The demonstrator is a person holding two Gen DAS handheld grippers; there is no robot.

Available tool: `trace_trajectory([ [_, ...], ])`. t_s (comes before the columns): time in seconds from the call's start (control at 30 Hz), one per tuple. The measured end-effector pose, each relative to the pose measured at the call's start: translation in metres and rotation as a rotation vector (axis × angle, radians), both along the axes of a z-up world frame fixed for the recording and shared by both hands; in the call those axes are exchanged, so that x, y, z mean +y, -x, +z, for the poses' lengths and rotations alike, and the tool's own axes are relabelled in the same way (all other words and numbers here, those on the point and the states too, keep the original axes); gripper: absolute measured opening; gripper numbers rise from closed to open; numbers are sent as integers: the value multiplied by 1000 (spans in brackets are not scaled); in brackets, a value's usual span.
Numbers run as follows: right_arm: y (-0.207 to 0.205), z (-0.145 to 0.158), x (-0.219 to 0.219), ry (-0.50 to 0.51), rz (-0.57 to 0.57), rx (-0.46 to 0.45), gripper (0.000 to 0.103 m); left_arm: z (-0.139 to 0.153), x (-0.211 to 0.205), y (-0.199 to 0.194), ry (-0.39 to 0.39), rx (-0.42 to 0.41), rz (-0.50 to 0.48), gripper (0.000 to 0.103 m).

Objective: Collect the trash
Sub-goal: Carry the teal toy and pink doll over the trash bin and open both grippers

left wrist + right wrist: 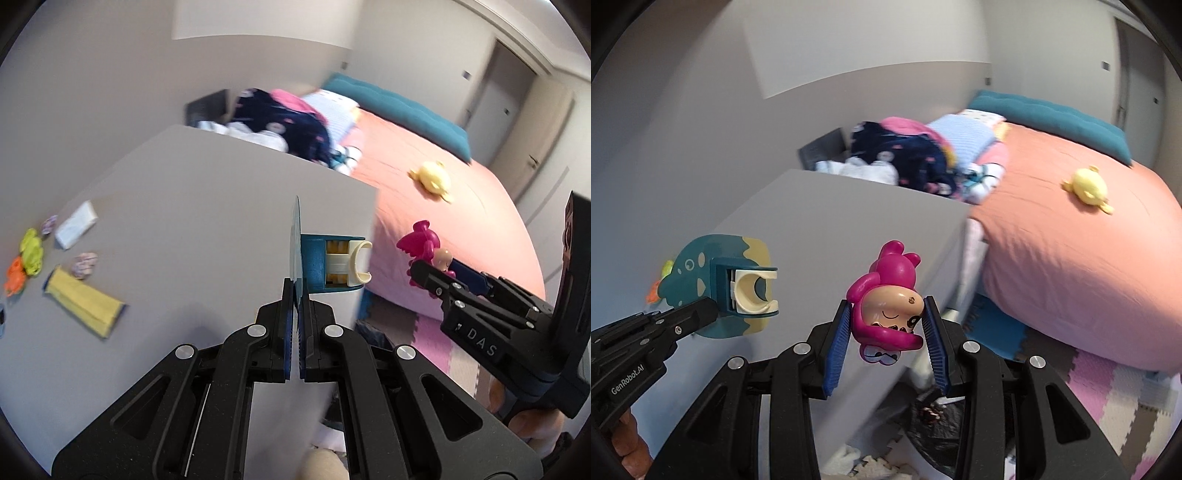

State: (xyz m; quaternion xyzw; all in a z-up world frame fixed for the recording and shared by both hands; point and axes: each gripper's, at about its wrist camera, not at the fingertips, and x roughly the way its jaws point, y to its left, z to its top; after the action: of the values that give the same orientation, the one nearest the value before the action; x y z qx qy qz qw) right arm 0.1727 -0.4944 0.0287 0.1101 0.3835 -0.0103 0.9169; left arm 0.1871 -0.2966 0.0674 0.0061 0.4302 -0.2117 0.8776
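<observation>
1. A grey table (207, 192) carries a yellow packet (86, 302), a white packet (75, 224), two small patterned wrappers (85, 263), a lime toy (32, 252) and an orange toy (15, 277) near its left edge.
2. A bed (1071, 266) with a salmon cover stands just beside the table; a yellow plush (1087, 188) lies on it.
3. At the bed's head lie a teal cushion (1052, 114), folded bedding (964, 138) and a dark backpack (905, 155).
4. The floor (1108, 387) is covered in pink, white and brown foam tiles.
</observation>
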Motion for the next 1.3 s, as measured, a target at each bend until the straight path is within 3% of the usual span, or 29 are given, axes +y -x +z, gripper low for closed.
trace_trajectory([
  [0.27,42,-21,-74,-16,-132,35,41,-18,-80,26,-42,27,-153,1],
  [0.63,78,-60,-151,-47,-278,129,41,-73,-162,49,-144,125,-338,1],
  [0.73,80,-67,-166,-19,-349,141,72,-90,-177,43,-211,181,-332,2],
  [0.77,82,-67,-170,-1,-366,138,73,-93,-178,40,-227,189,-320,2],
  [0.83,84,-68,-178,18,-390,145,73,-96,-178,37,-237,210,-297,13],
  [0.87,85,-68,-180,19,-396,144,73,-95,-174,32,-228,221,-277,42],
  [0.9,87,-68,-182,19,-401,144,73,-93,-170,30,-217,211,-258,79],
  [0.93,89,-69,-184,17,-405,143,73,-88,-166,30,-201,179,-238,89],
  [1.0,90,-69,-186,18,-407,142,73,-76,-161,34,-197,88,-223,91],
  [1.3,84,-69,-175,14,-379,138,73,-67,-159,36,-218,43,-239,89],
])
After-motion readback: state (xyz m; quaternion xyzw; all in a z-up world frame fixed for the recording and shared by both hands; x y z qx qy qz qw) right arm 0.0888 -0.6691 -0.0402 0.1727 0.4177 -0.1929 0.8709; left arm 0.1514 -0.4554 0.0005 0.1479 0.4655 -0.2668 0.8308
